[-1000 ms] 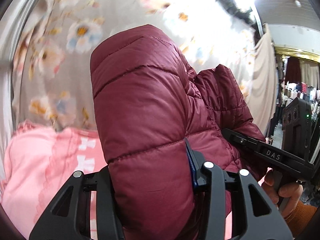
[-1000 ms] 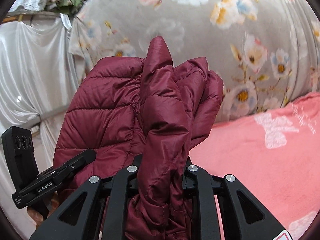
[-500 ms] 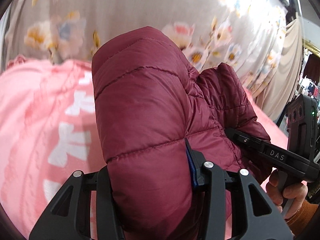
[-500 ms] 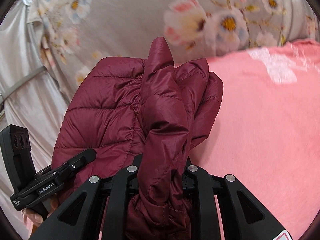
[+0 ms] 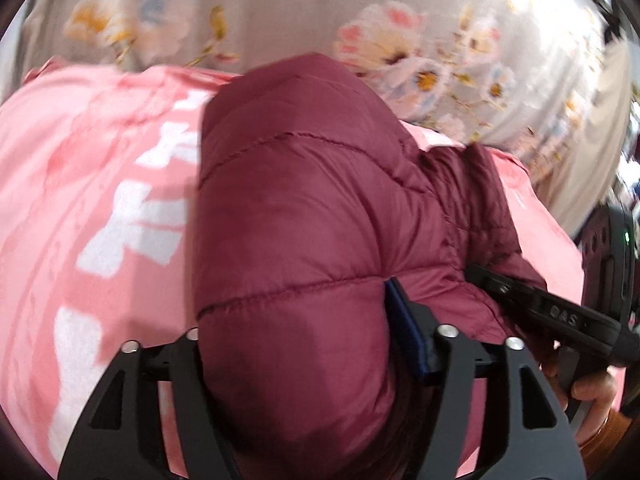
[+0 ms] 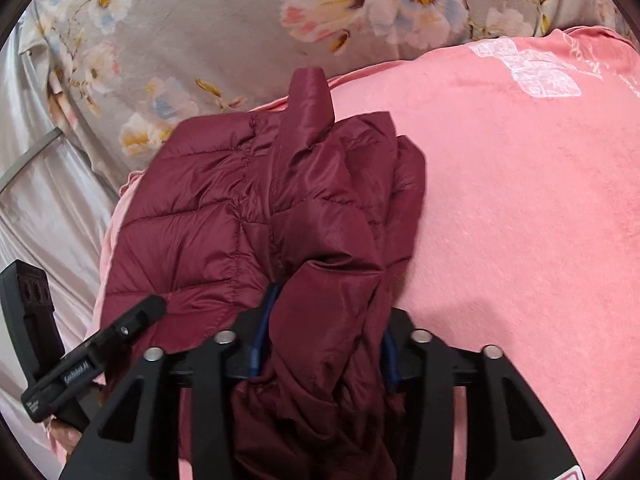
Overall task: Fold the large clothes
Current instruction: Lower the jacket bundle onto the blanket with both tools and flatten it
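A maroon puffer jacket [image 5: 300, 200] lies bunched on a pink blanket [image 5: 100, 200]. My left gripper [image 5: 294, 320] straddles a thick padded fold of it. Its jaws are opening, and the fold still bulges against the blue pad [image 5: 404, 320] and hides the other finger. In the right wrist view the jacket [image 6: 208, 220] rests on the blanket [image 6: 520, 200]. My right gripper [image 6: 324, 320] has a crumpled strip of the jacket between its jaws. They are opening too, and the fabric sits slack between the pads [image 6: 260, 332].
A grey floral sheet [image 6: 208, 40] hangs behind the bed, with a silvery curtain [image 6: 40, 200] at the left. The other hand-held gripper [image 5: 560, 320] and a person's hand [image 5: 592, 392] show at the right of the left wrist view. White patterns mark the blanket.
Both grippers came down with the jacket from in front of the floral sheet onto the pink blanket. Both pairs of jaws now stand wider around the fabric.
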Available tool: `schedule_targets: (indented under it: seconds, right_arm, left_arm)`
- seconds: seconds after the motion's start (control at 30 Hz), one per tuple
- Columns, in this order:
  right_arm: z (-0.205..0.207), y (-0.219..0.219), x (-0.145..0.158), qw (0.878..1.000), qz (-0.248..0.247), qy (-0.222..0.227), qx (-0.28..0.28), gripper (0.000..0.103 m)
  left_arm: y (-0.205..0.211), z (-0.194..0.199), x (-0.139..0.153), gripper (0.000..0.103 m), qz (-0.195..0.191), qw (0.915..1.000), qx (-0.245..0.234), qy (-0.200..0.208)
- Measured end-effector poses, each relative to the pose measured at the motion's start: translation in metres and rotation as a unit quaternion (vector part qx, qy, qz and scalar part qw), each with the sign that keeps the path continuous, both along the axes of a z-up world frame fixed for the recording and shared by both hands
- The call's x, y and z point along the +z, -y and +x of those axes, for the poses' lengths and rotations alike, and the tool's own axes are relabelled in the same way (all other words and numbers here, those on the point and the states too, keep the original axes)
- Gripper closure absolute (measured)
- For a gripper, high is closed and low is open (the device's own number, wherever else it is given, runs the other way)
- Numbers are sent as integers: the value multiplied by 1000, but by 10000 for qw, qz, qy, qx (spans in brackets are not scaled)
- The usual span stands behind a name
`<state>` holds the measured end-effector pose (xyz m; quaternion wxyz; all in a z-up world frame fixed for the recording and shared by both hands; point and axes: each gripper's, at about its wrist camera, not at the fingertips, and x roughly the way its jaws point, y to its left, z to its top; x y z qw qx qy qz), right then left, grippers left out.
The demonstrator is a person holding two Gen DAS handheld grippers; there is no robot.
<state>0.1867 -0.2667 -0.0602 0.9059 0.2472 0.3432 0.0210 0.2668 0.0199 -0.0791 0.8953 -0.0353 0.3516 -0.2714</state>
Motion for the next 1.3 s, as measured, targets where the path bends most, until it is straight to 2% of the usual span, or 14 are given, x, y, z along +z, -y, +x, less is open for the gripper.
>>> schedule_targets:
  seconds: [0.07,0.2,0.23,0.3,0.33,0.37,0.4,0.47,0.6,0.73,0.8,1.0,1.3]
  right_arm:
    - [-19,7,17,9999,-35,131,-101,46]
    - [-43,11,57,9978,-324,496,-298,45]
    - [-44,8,68,9969,-458,541,-348,48]
    - [-37,-3,86,9952,-733,563,-324,68]
    - [-31,-10,92,9939,-904,556,-306,85]
    - [-24,-16,97,9919,-1099,550,-312,93]
    - [-15,-25,98,9891,-1338,533,-302,95]
    - [2,-33,92,9882,-1442,426,-287,102]
    - [35,-40,64,9856,-1629,114,-439,103]
    - [54,-33,34,9866,-1555,-191,-463,103]
    - [58,-31,24,9865,-1557,-248,-440,103]
    - [60,-36,5,9837,-1726,-303,-393,103]
    - [60,-36,-8,9846,-1680,-308,-376,103]
  left_arm:
    - [-6,-5,8,18,180,9990,398,-6]
    - [-22,-26,46,15,600,9920,1077,255]
    - [-22,-27,56,15,688,9901,1197,250]
    - [-18,-27,81,15,852,9857,1439,209]
    - [-14,-26,88,15,899,9846,1491,177]
    - [-7,-23,98,15,922,9845,1491,109]
    - [0,-21,103,15,880,9854,1456,72]
    - [14,-16,108,16,963,9849,1437,87]
    - [47,6,92,21,1369,9779,1577,-18]
    - [54,29,61,28,1461,9742,1679,-384]
    - [53,34,49,28,1464,9735,1690,-490]
    - [56,34,35,26,1605,9722,1670,-353]
    - [60,34,18,25,1703,9714,1636,-241]
